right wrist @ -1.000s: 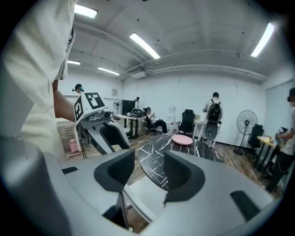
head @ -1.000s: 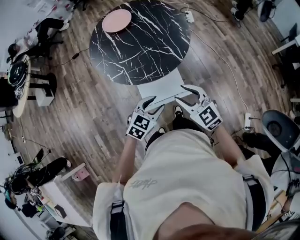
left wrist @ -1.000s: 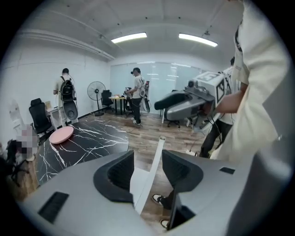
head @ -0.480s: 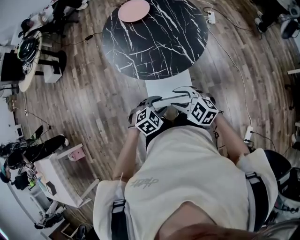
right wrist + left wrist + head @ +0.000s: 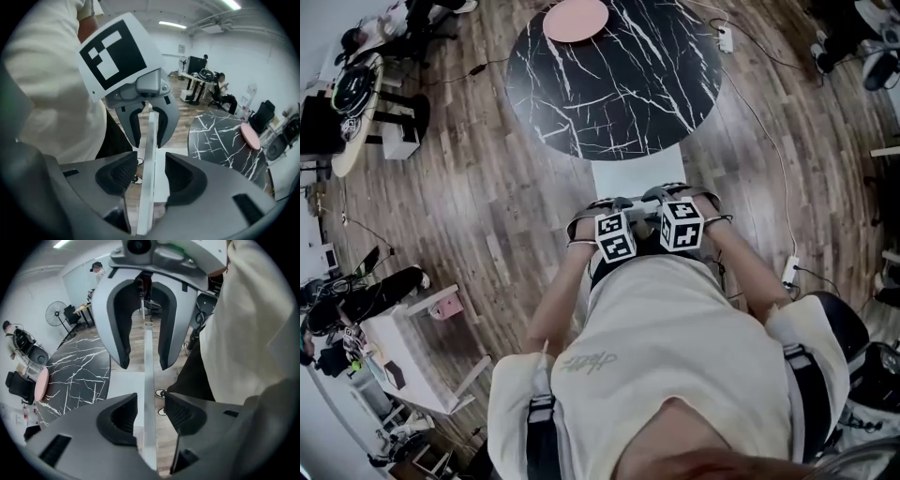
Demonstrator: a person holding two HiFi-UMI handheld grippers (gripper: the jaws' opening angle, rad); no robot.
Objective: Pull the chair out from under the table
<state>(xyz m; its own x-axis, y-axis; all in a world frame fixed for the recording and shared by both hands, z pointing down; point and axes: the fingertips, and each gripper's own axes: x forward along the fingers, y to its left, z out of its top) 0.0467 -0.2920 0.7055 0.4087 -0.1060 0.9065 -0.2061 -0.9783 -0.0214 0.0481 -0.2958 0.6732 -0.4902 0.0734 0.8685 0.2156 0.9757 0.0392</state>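
Observation:
A white chair [image 5: 637, 174] is tucked part-way under the round black marble table [image 5: 619, 84], its back towards me. The thin top edge of the chair back [image 5: 148, 380] runs between both pairs of jaws. My left gripper [image 5: 151, 409] straddles that edge, open, with a gap on each side. My right gripper [image 5: 145, 176] faces it from the other end of the edge [image 5: 150, 154]; its jaws are closing, with the pads still clear of the edge. In the head view the left gripper [image 5: 605, 206] and right gripper [image 5: 670, 194] sit side by side over the chair back.
A pink round plate [image 5: 576, 19] lies at the table's far rim. A power strip and cable [image 5: 789, 272] lie on the wood floor at right, near a dark office chair [image 5: 839, 328]. A white stand [image 5: 412, 347] is at lower left. People sit at desks [image 5: 220, 93] behind.
Both grippers have come down and tipped nose-down, moving closer together until their jaws straddle the chair back's top edge.

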